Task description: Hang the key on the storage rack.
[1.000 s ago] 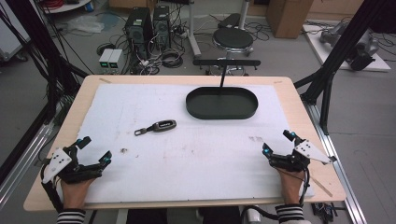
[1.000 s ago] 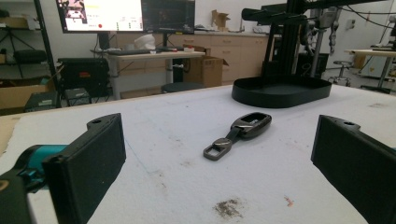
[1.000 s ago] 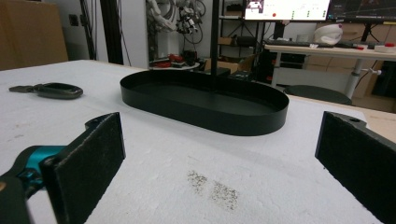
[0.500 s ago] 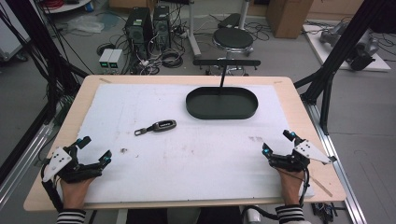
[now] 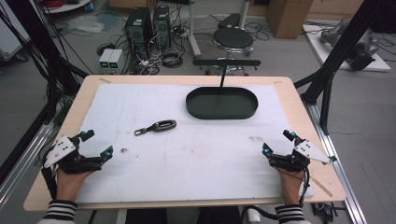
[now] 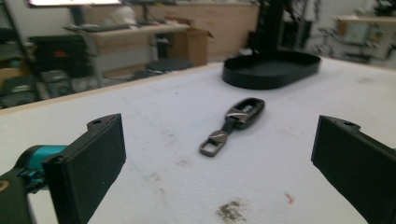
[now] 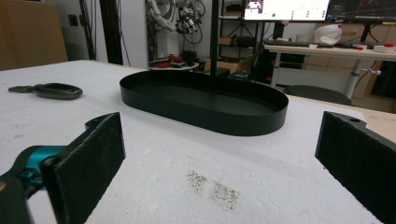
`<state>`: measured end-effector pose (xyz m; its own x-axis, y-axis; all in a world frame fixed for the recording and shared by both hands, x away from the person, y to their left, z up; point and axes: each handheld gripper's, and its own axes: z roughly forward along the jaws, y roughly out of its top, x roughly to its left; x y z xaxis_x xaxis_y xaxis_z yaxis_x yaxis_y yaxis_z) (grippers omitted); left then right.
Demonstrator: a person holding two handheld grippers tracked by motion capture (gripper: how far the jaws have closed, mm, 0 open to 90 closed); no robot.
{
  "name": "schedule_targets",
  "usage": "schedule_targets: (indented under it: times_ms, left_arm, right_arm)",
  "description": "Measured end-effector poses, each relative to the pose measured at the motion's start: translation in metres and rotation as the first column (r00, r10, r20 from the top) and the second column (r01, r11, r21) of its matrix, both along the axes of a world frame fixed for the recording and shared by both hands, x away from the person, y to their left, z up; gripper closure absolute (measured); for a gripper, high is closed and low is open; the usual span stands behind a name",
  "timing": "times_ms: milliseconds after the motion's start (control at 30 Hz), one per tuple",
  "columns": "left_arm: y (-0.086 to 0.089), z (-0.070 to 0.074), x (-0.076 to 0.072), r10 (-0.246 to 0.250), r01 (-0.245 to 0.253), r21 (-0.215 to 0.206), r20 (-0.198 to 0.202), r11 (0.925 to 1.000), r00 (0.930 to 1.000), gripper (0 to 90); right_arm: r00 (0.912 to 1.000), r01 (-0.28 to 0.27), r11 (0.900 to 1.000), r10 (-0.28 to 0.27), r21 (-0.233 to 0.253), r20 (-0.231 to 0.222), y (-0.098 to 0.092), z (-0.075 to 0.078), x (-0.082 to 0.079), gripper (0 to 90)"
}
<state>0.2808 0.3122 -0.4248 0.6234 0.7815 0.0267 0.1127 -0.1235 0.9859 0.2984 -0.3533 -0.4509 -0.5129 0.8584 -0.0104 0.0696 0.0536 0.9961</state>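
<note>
A dark car key fob (image 5: 158, 126) with a metal clip lies on the white mat left of centre; in the left gripper view the fob (image 6: 236, 119) sits ahead between the jaws, well beyond them. A black oval tray (image 5: 222, 103) stands empty at the back centre, and the tray (image 7: 205, 105) is close ahead in the right gripper view. My left gripper (image 5: 95, 144) rests near the table's front left, open and holding nothing. My right gripper (image 5: 278, 143) rests at the front right, open and holding nothing.
The white mat (image 5: 187, 149) covers most of the wooden table (image 5: 299, 93). A black post (image 5: 223, 74) rises just behind the tray. Small dark smudges (image 7: 212, 186) mark the mat ahead of the right gripper. A stool and computer boxes stand on the floor beyond the table.
</note>
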Motion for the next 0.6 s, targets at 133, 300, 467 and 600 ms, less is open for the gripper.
schedule_targets:
  times_ms: [133,300,467,600]
  left_arm:
    - [-0.002,0.021,0.016,-0.062,0.065,0.048,-0.055,0.9968,0.9965,3.5]
    - [-0.005,0.036,0.031,-0.093,0.101,0.087,-0.097,0.9911,0.991,3.5]
    - [-0.009,0.052,0.054,-0.138,0.157,0.114,-0.156,0.9811,0.978,3.5]
    - [-0.019,0.061,0.072,-0.17,0.204,0.173,-0.191,0.9635,0.9667,3.6]
  right_arm:
    - [1.0,0.0,1.0,0.0,-0.006,0.0,0.0,0.0,0.0,0.4]
    - [1.0,-0.001,1.0,0.001,-0.005,0.003,0.0,0.0,0.0,0.4]
    - [1.0,0.0,1.0,0.0,-0.004,0.0,0.0,0.0,0.0,0.4]
    - [1.0,-0.002,1.0,0.002,-0.002,0.002,0.0,0.0,0.0,0.4]
